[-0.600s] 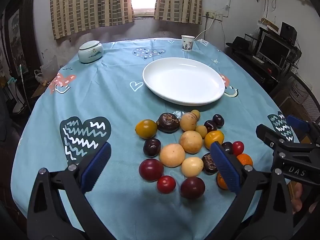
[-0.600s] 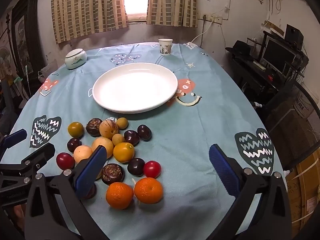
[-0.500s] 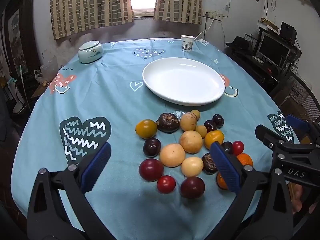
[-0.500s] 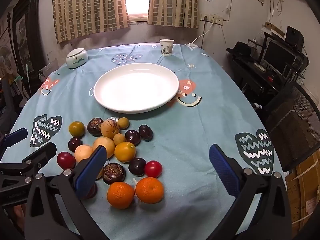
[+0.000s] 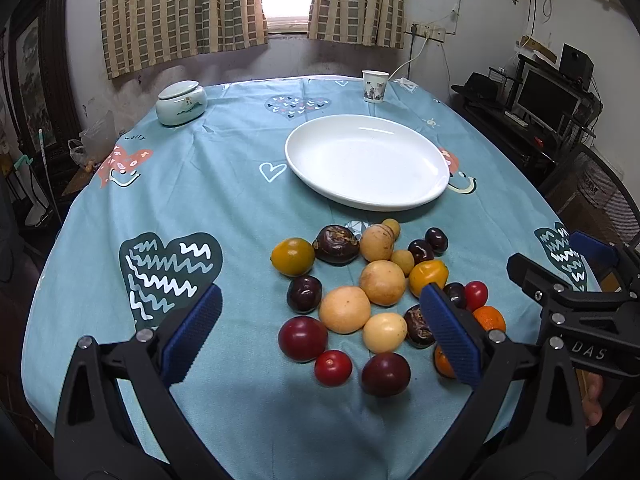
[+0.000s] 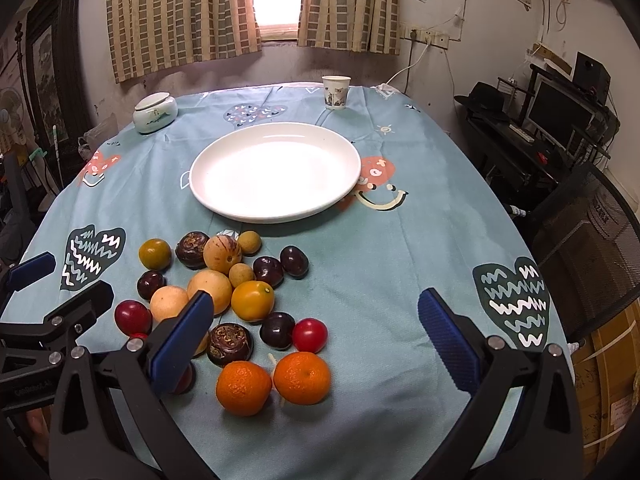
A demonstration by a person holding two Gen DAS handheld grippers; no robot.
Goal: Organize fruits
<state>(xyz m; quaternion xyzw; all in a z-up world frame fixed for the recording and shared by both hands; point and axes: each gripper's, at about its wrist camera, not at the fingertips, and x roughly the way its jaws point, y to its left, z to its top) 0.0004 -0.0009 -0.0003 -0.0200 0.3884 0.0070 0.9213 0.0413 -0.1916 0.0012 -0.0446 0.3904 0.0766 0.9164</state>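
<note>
Left gripper (image 5: 320,334): jaws stood wide apart, holding nothing, above the near edge of the fruits.
Right gripper (image 6: 316,336): also spread wide and empty, over the two oranges (image 6: 274,382).
Fruits (image 5: 372,292): lay clustered on the tablecloth (image 5: 200,200), just in front of the plate (image 5: 366,162).
Plate: bare, white, mid-table.

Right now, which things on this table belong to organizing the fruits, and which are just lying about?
Belongs to the job:
- pile of fruits, loose on the tablecloth
- white plate, nothing on it
- left gripper and right gripper, both open, holding nothing

Just lying about:
- lidded ceramic jar
- paper cup
- computer monitor off the table
</note>
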